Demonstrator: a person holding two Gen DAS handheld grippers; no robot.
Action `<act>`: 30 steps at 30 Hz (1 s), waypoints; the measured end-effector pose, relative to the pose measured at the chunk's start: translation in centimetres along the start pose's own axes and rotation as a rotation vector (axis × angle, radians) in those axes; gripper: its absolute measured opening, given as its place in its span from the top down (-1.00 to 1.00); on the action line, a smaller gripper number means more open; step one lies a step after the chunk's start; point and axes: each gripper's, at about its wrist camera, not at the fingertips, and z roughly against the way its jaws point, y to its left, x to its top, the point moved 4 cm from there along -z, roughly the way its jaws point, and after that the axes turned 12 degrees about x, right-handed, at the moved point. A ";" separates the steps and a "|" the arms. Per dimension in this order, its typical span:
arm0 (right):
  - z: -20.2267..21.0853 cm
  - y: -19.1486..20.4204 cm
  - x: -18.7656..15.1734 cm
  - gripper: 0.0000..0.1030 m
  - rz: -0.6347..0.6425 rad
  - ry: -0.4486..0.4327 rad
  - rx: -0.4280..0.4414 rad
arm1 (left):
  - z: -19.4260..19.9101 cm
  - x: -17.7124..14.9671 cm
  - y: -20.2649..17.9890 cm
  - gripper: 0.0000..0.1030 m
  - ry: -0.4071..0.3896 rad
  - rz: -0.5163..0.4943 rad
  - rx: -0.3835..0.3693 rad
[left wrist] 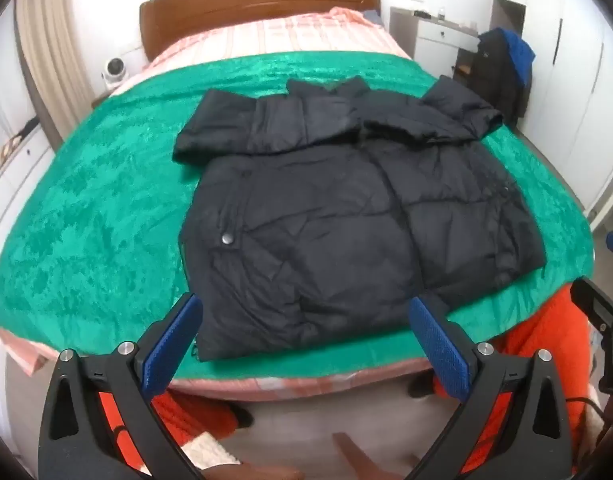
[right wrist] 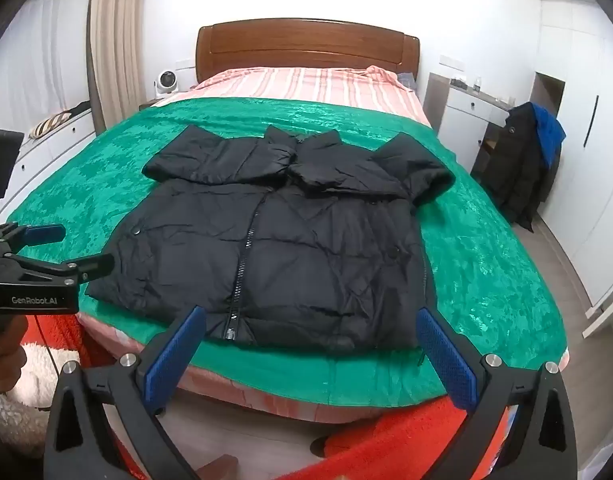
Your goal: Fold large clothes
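Showing the jacket's [right wrist: 266, 248] zipper [right wrist: 242, 264], only the right view.

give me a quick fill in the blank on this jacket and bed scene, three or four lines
1. The black jacket lies on a ____ blanket.
2. Both sleeves are folded ____ the chest.
3. The left gripper and the right gripper both have their jaws ____.
4. The headboard is made of ____.

Missing words: green; across; open; wood

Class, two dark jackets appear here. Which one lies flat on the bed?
The black puffer jacket spread on the green blanket; the other jacket, with blue on it, hangs beside the dresser.
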 end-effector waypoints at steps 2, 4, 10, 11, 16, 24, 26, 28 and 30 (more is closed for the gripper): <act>-0.1 -0.1 0.0 -1.00 -0.007 0.005 -0.001 | 0.2 0.1 0.0 -1.00 -0.016 -0.002 0.010; -0.1 -0.2 0.0 -1.00 -0.018 0.009 -0.003 | 0.5 -0.4 -0.5 -1.00 -0.040 -0.005 0.032; -0.7 0.4 -0.3 -1.00 -0.008 0.019 0.018 | -1.0 -0.6 -0.4 -1.00 0.031 -0.005 0.016; -0.8 0.4 -0.1 -1.00 -0.008 0.026 0.019 | -1.0 -0.5 0.0 -1.00 0.035 -0.002 0.016; -1.0 0.2 -0.3 -1.00 -0.011 0.025 0.024 | -1.3 -0.6 -0.3 -1.00 0.052 -0.009 0.028; -1.3 0.2 -0.7 -1.00 -0.028 0.038 0.028 | -1.4 -1.0 -0.3 -1.00 0.059 -0.014 0.021; -1.2 0.4 -0.6 -1.00 -0.019 0.031 0.023 | -1.2 -1.0 -0.3 -1.00 0.053 -0.012 0.014; -1.0 0.5 -0.5 -1.00 -0.010 0.025 0.019 | -1.0 -1.0 -0.4 -1.00 0.045 -0.014 0.007; -0.8 0.6 -0.5 -1.00 -0.006 0.020 0.017 | -0.9 -0.9 -0.6 -1.00 0.040 -0.020 0.003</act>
